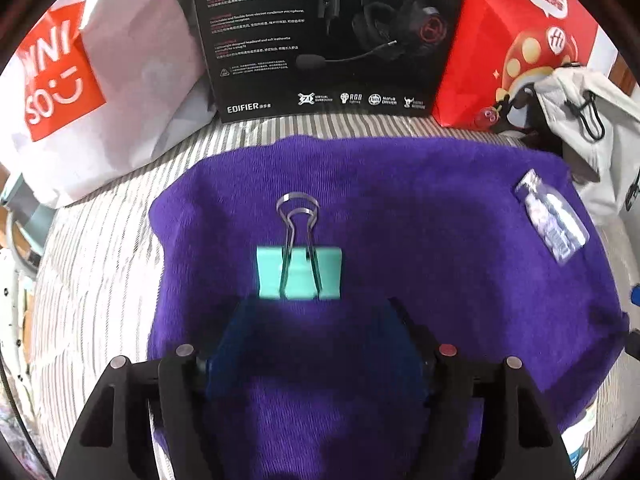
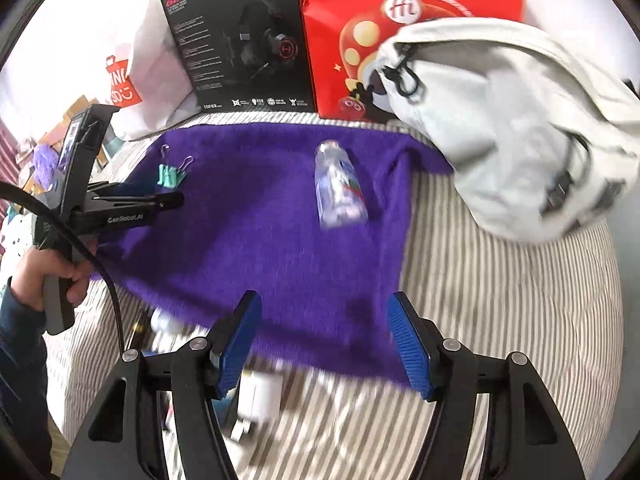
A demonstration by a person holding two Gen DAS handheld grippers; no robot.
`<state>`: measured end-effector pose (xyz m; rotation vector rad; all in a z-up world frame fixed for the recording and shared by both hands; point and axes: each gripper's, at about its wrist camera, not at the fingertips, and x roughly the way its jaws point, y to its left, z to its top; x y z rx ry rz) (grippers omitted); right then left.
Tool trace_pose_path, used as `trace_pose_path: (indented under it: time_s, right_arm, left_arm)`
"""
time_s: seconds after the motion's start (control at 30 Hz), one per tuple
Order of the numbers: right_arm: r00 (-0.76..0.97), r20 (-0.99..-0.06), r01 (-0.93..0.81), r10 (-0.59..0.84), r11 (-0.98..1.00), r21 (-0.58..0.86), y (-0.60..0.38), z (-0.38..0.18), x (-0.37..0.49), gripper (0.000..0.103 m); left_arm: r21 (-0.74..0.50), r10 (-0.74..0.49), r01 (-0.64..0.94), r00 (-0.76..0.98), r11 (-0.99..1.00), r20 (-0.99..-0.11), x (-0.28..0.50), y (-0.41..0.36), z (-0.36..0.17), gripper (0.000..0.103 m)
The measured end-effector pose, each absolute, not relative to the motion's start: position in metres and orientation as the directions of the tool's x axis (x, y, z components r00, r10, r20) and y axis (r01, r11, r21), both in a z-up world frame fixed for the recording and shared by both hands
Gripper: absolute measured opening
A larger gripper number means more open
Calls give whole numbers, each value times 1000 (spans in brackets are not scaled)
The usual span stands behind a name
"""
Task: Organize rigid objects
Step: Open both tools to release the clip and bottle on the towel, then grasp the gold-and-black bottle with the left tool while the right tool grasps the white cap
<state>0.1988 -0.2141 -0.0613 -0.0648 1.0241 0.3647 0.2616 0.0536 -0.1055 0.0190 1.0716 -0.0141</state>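
A teal binder clip [image 1: 299,272] with silver wire handles lies on a purple cloth [image 1: 400,208]. My left gripper [image 1: 316,308] is open just short of the clip, its blue pads [image 1: 224,344] spread wider than the clip and touching nothing. A small clear bottle [image 1: 554,218] lies on its side at the cloth's right edge. In the right wrist view the bottle [image 2: 340,184] lies mid-cloth, well ahead of my open, empty right gripper [image 2: 324,300]. There the left gripper [image 2: 172,200] shows side-on, next to the clip [image 2: 170,174].
A black headset box [image 1: 320,40], a red bag [image 1: 516,40] and a white shopping bag [image 1: 100,80] stand behind the cloth. A pale drawstring bag [image 2: 500,128] lies at the right. Small white items [image 2: 260,396] sit on the striped sheet [image 2: 500,320]. A hand [image 2: 60,272] holds the left gripper.
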Motion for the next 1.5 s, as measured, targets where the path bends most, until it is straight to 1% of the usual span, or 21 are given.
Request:
trace_pose_path:
  time_s: [0.13,0.33,0.47,0.57,0.73,0.87,0.97,1.1,1.27,1.3,1.37,1.43,1.5]
  right_arm:
    - [457,-852,-289,254,949,128,-227,-60,173,68]
    - [452,-857,-294,247,948,118,-238,-59,140,68]
    - [452,-853,-293,260,947,133,-243,-58,122,69]
    - [436,-860,-296,263,945,138,-243,-61,111,69]
    - [427,-868,-317,254,941,120,-240,-63,92,69]
    - [420,-875,-316,242,943,109,-241,-65,82,70]
    - [414,-882,-314,228,945,97,-240,-67,80,70]
    - [413,-879,-316,239,943,107,-238,-68,83,70]
    - [402,-881,-318,251,940,122,-231,-75,88,70]
    - [401,-880,-315,253,941,127,-230,-76,89,70]
    - [406,-873,-299,271,942,154,-229,-79,94,70]
    - [406,-865,-288,295,940,185,-227,-82,101,70]
    - [408,-862,-292,301,938,190,-220,-84,110,70]
  left_arm:
    - [-32,-31,5,515,999,-857,235,54,-89,67]
    - [3,-19,42,534,999,-845,177,44,-68,67]
    - [-29,-58,63,533,998,-844,136,39,-64,67]
    - [-51,-86,81,522,995,-848,114,31,-69,67]
    - [-104,-139,100,482,990,-865,108,14,-91,67]
    - [-74,-111,98,466,992,-878,107,6,-107,67]
    - [-76,-105,80,475,994,-874,100,13,-106,68]
    - [5,-24,61,459,998,-888,92,19,-113,66]
    - [2,-36,78,482,997,-876,90,19,-113,66]
    - [10,-35,89,487,996,-873,90,17,-114,64]
    - [26,-40,122,508,992,-861,91,12,-114,53]
    - [22,-66,162,517,987,-853,92,8,-113,35]
    - [28,-87,208,520,978,-850,93,1,-112,25]
